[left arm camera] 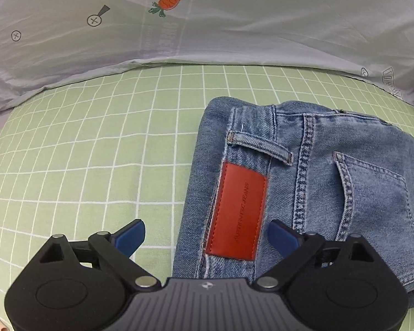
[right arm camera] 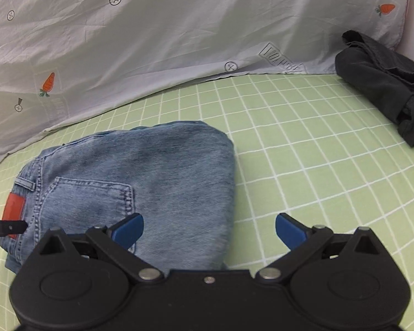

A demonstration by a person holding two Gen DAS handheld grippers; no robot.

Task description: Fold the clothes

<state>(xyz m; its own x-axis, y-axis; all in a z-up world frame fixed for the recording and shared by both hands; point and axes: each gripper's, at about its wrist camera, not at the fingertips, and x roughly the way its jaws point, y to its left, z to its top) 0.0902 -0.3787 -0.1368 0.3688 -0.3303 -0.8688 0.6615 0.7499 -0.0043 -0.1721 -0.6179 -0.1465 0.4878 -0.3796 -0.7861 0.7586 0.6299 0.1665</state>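
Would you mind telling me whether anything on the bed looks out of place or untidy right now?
The jeans lie folded in a compact stack on the green checked sheet, nothing odd there. The dark garment at the far right edge is a bunched, rumpled heap, not a neat fold. Both the left gripper and right gripper are open, holding nothing.

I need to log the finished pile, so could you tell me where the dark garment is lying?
The dark garment shows only in the right wrist view, at the far right on the green checked sheet, beside the pale bedding, well apart from the folded jeans.
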